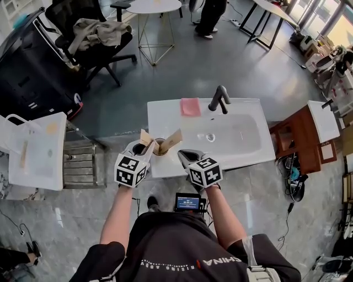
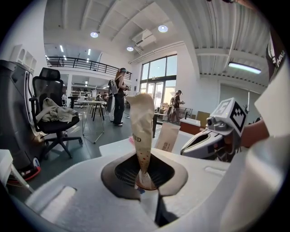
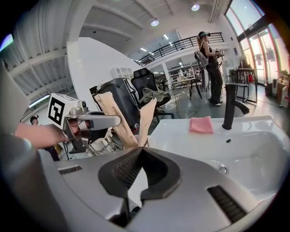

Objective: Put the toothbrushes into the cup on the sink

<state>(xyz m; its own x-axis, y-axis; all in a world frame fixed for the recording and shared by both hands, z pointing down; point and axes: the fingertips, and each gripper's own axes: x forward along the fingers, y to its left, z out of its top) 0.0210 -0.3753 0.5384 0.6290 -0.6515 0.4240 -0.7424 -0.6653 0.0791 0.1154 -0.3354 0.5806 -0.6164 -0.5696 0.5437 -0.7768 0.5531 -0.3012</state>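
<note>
- Big open hall with a grey polished floor (image 1: 182,71). The gripper views show a high white ceiling, a mezzanine railing and tall windows at the far end.
- A white sink (image 1: 165,113) sits in the middle of the floor, basin to the right and flat counter to the left.
- Far left there's a black office chair (image 1: 94,38) with some clothes dumped on it. A round white table (image 1: 153,6) is beyond that, and a person (image 1: 209,16) stands at the far side.
- A white side table (image 1: 38,148) is off to the left of the sink, and a wooden cabinet (image 1: 295,137) sits just beside its right end.
- A black faucet (image 1: 219,99) is on the far rim of the sink, with a pink cloth (image 1: 190,107) lying flat just left of it.
- The cup (image 1: 159,147) stands on the near left part of the sink counter, right in front of both grippers.
- Both toothbrushes are in brown paper wrappers. The right-hand toothbrush (image 1: 171,140) stands in the cup and leans right.
- The left-hand toothbrush (image 2: 142,131) is pretty much upright, with its lower end down in the cup's mouth.
- The left gripper (image 2: 144,174) is clamped on that upright one low down, just over the rim.
- The right gripper (image 3: 141,156) has its jaws pressed together with nothing in them. It's parked just right of the cup, near the sink's front edge.
</note>
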